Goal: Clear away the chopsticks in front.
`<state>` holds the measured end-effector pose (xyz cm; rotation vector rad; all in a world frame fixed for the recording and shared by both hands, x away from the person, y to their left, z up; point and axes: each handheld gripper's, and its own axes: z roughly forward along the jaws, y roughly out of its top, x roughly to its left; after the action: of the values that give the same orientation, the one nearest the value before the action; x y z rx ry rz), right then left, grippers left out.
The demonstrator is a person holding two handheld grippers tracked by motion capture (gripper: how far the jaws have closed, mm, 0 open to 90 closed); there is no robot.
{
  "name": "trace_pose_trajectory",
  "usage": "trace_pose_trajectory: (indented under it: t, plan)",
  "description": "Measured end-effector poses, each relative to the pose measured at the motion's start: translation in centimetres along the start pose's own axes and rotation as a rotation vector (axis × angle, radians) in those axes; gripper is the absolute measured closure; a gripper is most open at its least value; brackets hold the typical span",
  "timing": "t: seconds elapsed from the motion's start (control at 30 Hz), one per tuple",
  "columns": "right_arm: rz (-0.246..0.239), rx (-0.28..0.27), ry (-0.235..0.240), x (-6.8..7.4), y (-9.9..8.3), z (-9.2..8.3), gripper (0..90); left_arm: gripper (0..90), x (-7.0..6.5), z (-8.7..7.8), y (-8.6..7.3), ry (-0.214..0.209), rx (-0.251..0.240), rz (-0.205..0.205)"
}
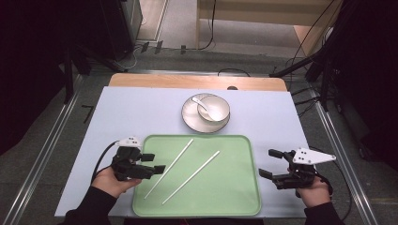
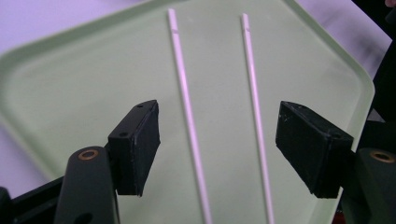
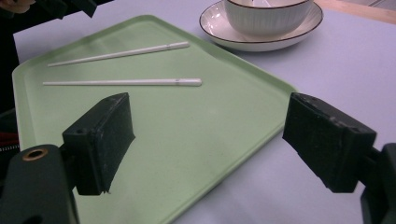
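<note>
Two chopsticks lie apart on the green tray [image 1: 239,197], roughly parallel, each running from near-left to far-right. The left chopstick [image 1: 169,168] is just right of the left gripper [image 1: 150,164], whose jaws stand spread and empty over the tray's left edge. The right chopstick [image 1: 191,177] lies mid-tray, also nearer the left gripper. The right gripper [image 1: 272,164] hovers at the tray's right edge, jaws spread, holding nothing. Beyond the tray sits a bowl [image 1: 213,108] on a plate [image 1: 187,119].

Two slim white plastic chopsticks [image 1: 169,168] [image 1: 191,177] on flat green plastic tray [image 1: 234,197].
Parallel, apart, lying diagonally, near-left to far-right.
</note>
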<state>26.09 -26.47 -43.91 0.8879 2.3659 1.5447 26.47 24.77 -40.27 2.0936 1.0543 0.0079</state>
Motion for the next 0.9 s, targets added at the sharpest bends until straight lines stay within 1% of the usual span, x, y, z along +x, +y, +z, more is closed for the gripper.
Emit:
trace_pose_trajectory:
  t: [0.03, 0.1, 0.17, 0.2, 0.23, 0.27, 0.3, 0.4, 0.43, 0.5, 0.53, 0.57, 0.6, 0.67, 0.8, 0.9]
  plan:
    - [-0.001, 0.000, 0.000, 0.0, 0.0, 0.0, 16.8, 29.3, 0.3, -0.3, -0.1, 0.006, -0.002, 0.008]
    - [0.001, -0.001, 0.002, 0.0, 0.0, 0.0, 16.8, 29.0, 0.8, -1.0, -0.4, 0.031, -0.009, 0.012]
    - [0.001, -0.002, 0.005, 0.0, 0.0, 0.0, 16.8, 28.5, 1.1, -1.6, -0.7, 0.051, -0.020, 0.008]
    - [0.000, -0.002, 0.006, 0.0, 0.0, 0.0, 16.8, 28.0, 1.3, -1.9, -0.8, 0.051, -0.030, 0.001]
    - [0.001, -0.002, 0.006, 0.0, 0.0, 0.0, 16.8, 27.7, 1.4, -2.1, -0.9, 0.060, -0.038, 0.001]
    - [0.002, -0.005, 0.004, 0.0, 0.0, -0.1, 16.8, 26.7, 1.8, -2.7, -1.3, 0.078, -0.042, 0.009]
    - [0.002, -0.006, 0.003, 0.0, 0.0, -0.1, 16.8, 26.8, 1.8, -2.7, -1.3, 0.078, -0.042, 0.009]
    - [0.001, -0.010, 0.003, 0.0, 0.0, -0.2, 16.8, 26.9, 2.5, -3.4, -1.9, 0.126, -0.055, 0.019]
    - [0.000, -0.012, 0.003, 0.0, 0.0, -0.2, 16.8, 26.8, 2.7, -3.6, -2.2, 0.131, -0.062, 0.017]
    - [-0.001, -0.014, 0.002, -0.1, 0.0, -0.3, 16.8, 25.2, 3.4, -4.1, -2.9, 0.136, -0.078, 0.040]
    - [0.000, -0.013, 0.003, 0.0, 0.0, -0.3, 16.8, 25.3, 3.7, -4.3, -3.2, 0.145, -0.088, 0.037]
    - [0.000, -0.015, 0.003, 0.0, 0.1, -0.3, 16.8, 23.5, 4.3, -4.8, -3.8, 0.130, -0.095, 0.043]
    - [0.000, -0.015, 0.003, 0.0, 0.1, -0.3, 16.8, 22.8, 4.3, -4.8, -3.8, 0.130, -0.095, 0.043]
    - [-0.005, -0.017, 0.004, 0.0, 0.1, -0.3, 16.8, 22.8, 4.8, -5.1, -4.3, 0.124, -0.120, 0.057]
    - [-0.008, -0.028, 0.005, 0.0, 0.2, -0.4, 16.8, 23.1, 5.6, -5.6, -5.0, 0.153, -0.156, 0.097]
    - [-0.005, -0.031, 0.001, 0.0, 0.2, -0.5, 16.8, 23.1, 6.2, -6.1, -5.3, 0.161, -0.187, 0.102]
